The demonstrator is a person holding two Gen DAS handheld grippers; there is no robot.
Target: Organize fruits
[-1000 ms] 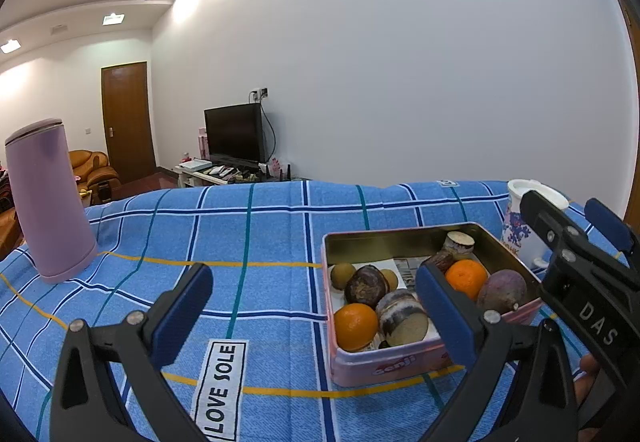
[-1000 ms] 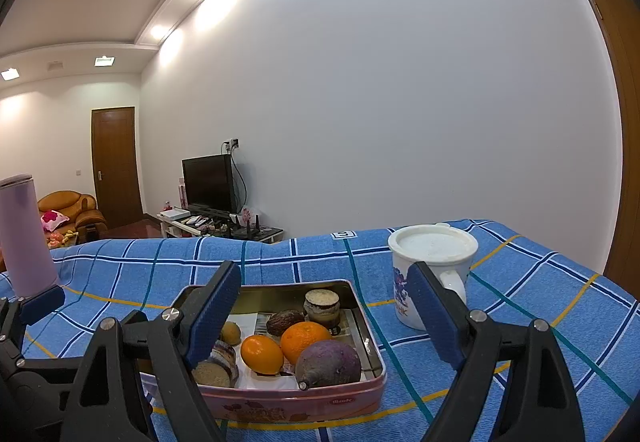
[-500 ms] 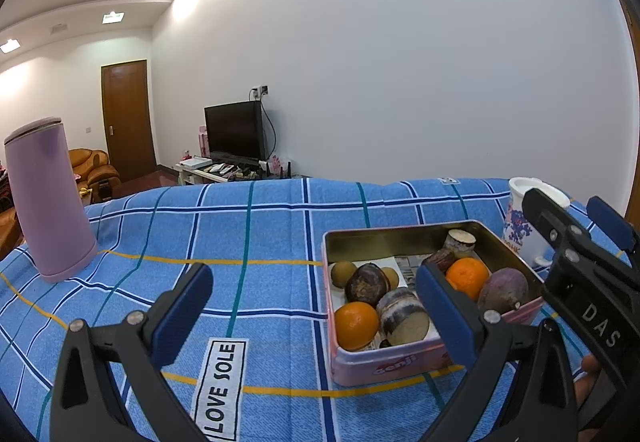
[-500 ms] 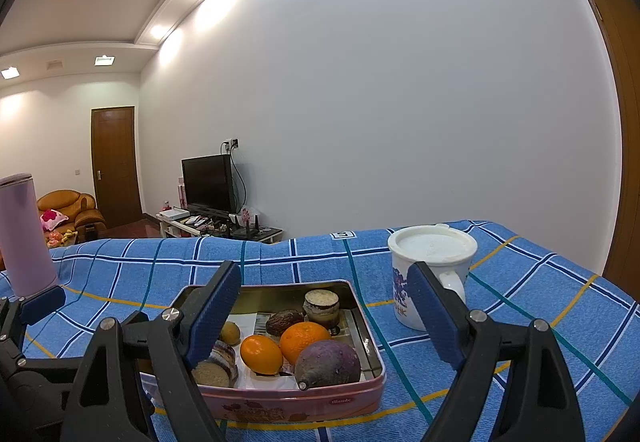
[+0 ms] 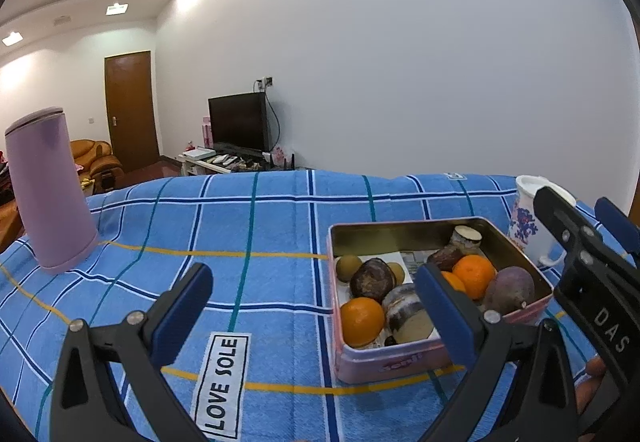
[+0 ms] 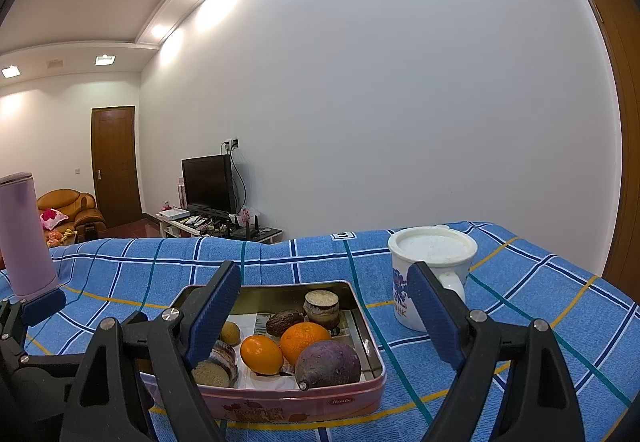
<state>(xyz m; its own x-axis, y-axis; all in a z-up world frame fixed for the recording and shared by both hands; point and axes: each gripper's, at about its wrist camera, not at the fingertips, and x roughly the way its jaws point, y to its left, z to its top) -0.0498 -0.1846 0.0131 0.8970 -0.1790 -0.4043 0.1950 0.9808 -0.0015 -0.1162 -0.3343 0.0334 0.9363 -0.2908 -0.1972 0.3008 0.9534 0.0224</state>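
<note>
A pink rectangular tin (image 5: 400,362) (image 6: 304,404) sits on the blue checked cloth and holds several fruits and roots: two oranges (image 6: 261,354) (image 6: 304,340), a purple round root (image 6: 328,364), a dark date (image 6: 285,322), cut brown pieces (image 6: 321,306) and small brown fruits (image 5: 346,267). My left gripper (image 5: 316,312) is open and empty, hovering left of and in front of the tin. My right gripper (image 6: 324,316) is open and empty, hovering just above the tin's near side.
A white mug with blue flowers (image 6: 430,270) (image 5: 528,220) stands right of the tin. A tall lilac flask (image 5: 48,190) (image 6: 24,238) stands at the far left. A "LOVE SOLE" label (image 5: 222,382) lies on the cloth. The right gripper's body (image 5: 592,282) shows beside the tin.
</note>
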